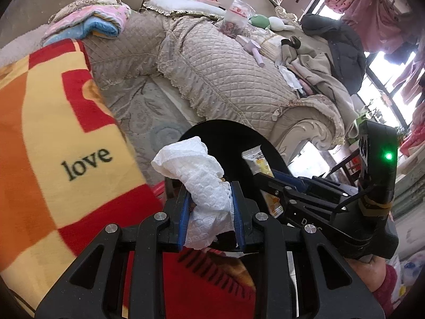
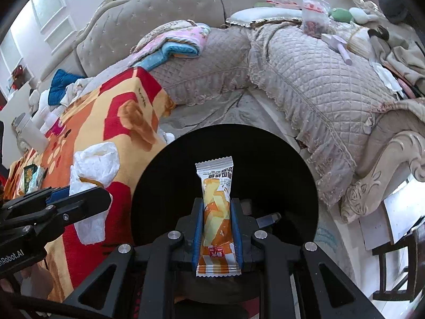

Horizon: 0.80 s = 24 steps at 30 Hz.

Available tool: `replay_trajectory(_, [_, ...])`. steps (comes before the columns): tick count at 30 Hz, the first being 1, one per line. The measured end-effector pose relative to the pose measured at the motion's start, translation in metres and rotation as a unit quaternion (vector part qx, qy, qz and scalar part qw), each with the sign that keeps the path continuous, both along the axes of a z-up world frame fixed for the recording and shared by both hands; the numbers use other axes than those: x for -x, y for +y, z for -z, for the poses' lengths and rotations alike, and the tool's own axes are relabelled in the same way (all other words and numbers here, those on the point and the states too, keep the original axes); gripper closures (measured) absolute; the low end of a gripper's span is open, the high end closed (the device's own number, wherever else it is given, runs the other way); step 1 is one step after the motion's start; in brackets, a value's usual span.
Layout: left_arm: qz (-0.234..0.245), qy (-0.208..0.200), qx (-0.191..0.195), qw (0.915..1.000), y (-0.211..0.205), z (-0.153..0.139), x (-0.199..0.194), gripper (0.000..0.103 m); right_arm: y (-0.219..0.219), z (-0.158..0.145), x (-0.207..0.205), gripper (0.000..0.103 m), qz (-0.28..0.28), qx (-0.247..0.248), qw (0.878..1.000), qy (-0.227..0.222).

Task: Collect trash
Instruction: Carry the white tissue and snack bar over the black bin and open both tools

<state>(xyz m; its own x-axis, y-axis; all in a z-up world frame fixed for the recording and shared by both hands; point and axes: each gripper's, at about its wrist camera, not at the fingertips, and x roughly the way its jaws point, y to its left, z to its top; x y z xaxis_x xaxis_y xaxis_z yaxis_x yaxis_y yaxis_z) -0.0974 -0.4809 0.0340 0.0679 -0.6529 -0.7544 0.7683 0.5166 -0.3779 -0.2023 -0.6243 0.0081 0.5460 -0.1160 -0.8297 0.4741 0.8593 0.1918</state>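
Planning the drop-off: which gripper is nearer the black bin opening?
Right. The right gripper holds the snack wrapper over the black bin; the left gripper, holding tissue, sits at its left edge.

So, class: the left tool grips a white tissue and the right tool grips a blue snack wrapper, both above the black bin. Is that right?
Not quite. The wrapper in the right tool is orange and white, as the right wrist view shows. The left tool does grip a white tissue, both above the black bin.
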Motion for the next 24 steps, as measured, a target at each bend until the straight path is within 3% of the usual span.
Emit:
replay_trajectory(2, [0.005, 0.005, 0.006, 1.0, -0.001, 0.002, 0.0, 0.072, -0.004, 0.001, 0.003, 0.085, 0.008, -0.002, 1.0, -0.001])
replay_trajectory(4, [0.008, 0.006, 0.006, 0.9999, 0.0, 0.003, 0.001, 0.058, -0.006, 0.001, 0.004, 0.076, 0.012, -0.002, 1.0, 0.002])
replay_trajectory(5, [0.008, 0.006, 0.006, 0.9999, 0.0, 0.003, 0.001, 0.056, -0.006, 0.001, 0.004, 0.062, 0.013, 0.0, 1.0, 0.002])
replay_trajectory(6, [0.007, 0.007, 0.006, 0.9999, 0.001, 0.004, 0.001, 0.054, -0.005, 0.0, 0.005, 0.056, 0.013, 0.001, 1.0, -0.001])
replay_trajectory(12, [-0.003, 0.009, 0.0, 1.0, 0.009, 0.003, -0.003, 0.053, 0.001, -0.003, 0.002, 0.056, 0.009, -0.002, 1.0, -0.012])
replay_trajectory(24, [-0.073, -0.043, -0.017, 0.9963, 0.06, -0.005, -0.012, 0.053, 0.031, -0.003, -0.015, 0.055, -0.004, 0.007, 1.0, 0.0])
